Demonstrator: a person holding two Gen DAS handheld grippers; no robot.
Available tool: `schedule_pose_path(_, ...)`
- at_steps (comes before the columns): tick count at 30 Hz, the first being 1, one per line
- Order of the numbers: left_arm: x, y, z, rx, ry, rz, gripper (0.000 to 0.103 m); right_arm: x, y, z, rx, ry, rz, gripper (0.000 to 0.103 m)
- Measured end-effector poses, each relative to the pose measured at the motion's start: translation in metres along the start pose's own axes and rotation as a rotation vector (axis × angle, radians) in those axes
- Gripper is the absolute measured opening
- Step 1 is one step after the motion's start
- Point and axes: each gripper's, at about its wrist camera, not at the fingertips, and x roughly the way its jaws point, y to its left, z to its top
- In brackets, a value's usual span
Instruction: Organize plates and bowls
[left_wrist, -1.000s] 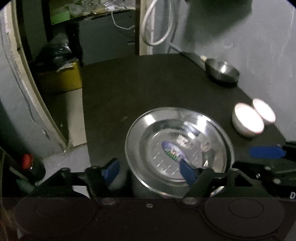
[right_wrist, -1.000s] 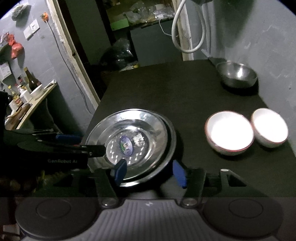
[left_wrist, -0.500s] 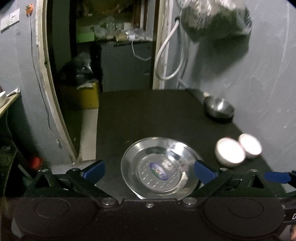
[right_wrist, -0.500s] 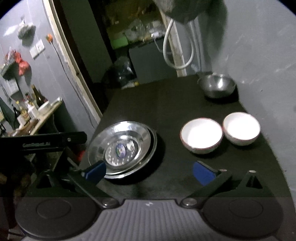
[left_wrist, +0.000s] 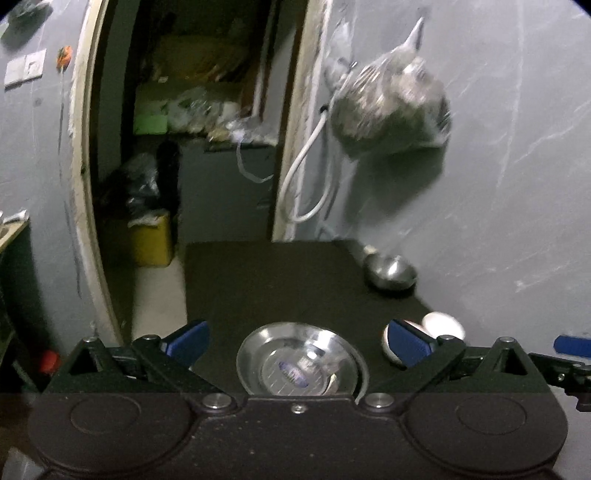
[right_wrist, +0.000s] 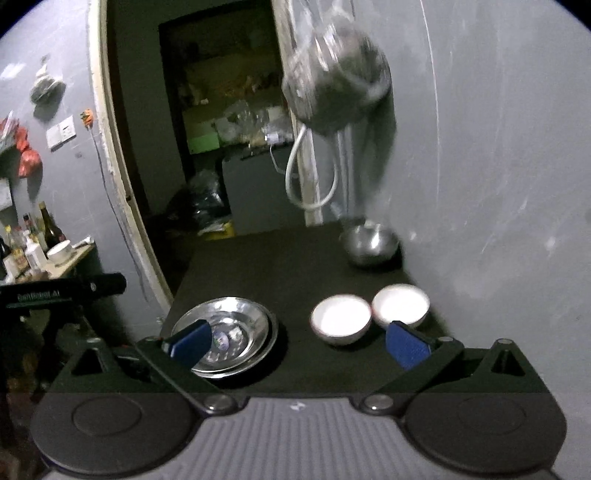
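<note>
Two stacked steel plates (left_wrist: 301, 360) lie on the black table (left_wrist: 277, 280), also in the right wrist view (right_wrist: 236, 328). Two white bowls (right_wrist: 340, 320) (right_wrist: 400, 304) sit side by side to their right; in the left wrist view they are partly hidden (left_wrist: 443, 323). A steel bowl (right_wrist: 369, 242) stands at the far right by the wall, also in the left wrist view (left_wrist: 389, 273). My left gripper (left_wrist: 297, 339) is open and empty, raised above the plates. My right gripper (right_wrist: 297, 341) is open and empty, raised above the table's near edge.
A grey wall (right_wrist: 498, 166) runs along the table's right side, with a hanging bag (right_wrist: 336, 85) and a white hose (right_wrist: 310, 177). An open doorway (left_wrist: 184, 147) lies beyond the table's far edge. A side table with bottles (right_wrist: 33, 251) stands at left.
Both grippers have opened wide and lifted up and back from the stacked plates. The plates stay on the table, and now look smaller and farther away.
</note>
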Motion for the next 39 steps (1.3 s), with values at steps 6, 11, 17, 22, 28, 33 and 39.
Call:
schedule_pose_path(6,-0.028,-0.005,0.023,0.041,-0.077,-0.072,0.102,-0.050,0.016,0.030,-0.058,-0.074,-0.102,0.103)
schedule_pose_path(11,-0.045,-0.015,0.049,0.076,-0.140,-0.097,0.102,-0.086,0.015,0.080,0.047,-0.097,-0.051,0.103)
schedule_pose_path(17,-0.036,-0.021,0.084,0.058,-0.162,-0.074,0.102,-0.097,0.018,0.136,-0.062,-0.123,-0.094,0.103)
schedule_pose_path(22,-0.010,-0.020,0.111,0.044,-0.152,-0.039,0.102,-0.070,0.009,0.155,-0.100,-0.103,-0.089,0.103)
schedule_pose_path(28,0.046,-0.034,0.160,0.060,-0.157,0.018,0.102,-0.009,-0.013,0.191,-0.158,-0.071,-0.047,0.103)
schedule_pose_path(33,0.130,-0.051,0.187,0.041,-0.119,0.048,0.102,0.065,-0.043,0.204,-0.118,-0.045,-0.045,0.103)
schedule_pose_path(39,0.236,-0.065,0.180,0.044,0.032,0.036,0.102,0.171,-0.073,0.155,0.083,0.048,-0.035,0.103)
